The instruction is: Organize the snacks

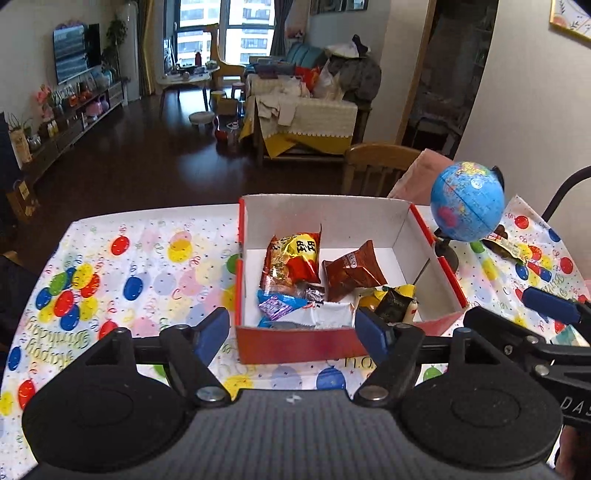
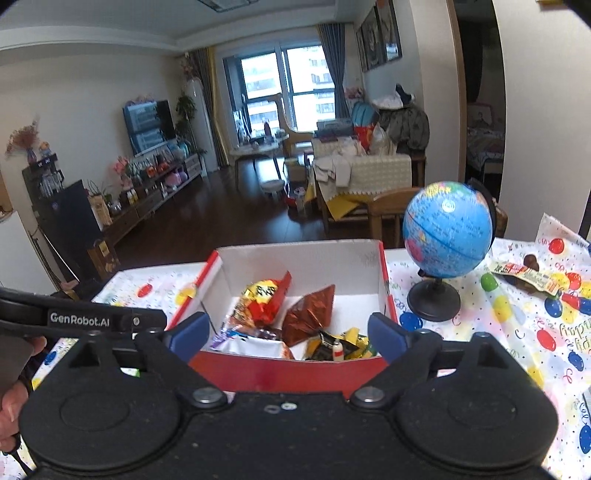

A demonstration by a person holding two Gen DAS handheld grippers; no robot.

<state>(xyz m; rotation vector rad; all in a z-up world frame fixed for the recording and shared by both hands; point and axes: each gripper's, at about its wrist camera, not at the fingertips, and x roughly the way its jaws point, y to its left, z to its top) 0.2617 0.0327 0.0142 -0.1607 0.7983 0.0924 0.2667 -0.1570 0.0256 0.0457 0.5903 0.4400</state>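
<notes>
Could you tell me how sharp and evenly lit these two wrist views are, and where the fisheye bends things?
Left wrist: window blown out, floor dark, box sharp, table edge bowed. Right wrist: doorframe curves, globe slightly soft, corners vignetted.

A dark wood floor (image 1: 155,155) runs to a bright far window (image 1: 225,33); a television (image 1: 75,51) stands left, a cluttered sofa (image 1: 306,110) right, pale walls (image 2: 74,103) around.

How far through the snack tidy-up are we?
Mostly done: several packets, including the red-yellow bag and brown packet, lie in the red box. Nothing is in hand; left gripper and right gripper are open. Left: the wrapper beside the globe.
</notes>
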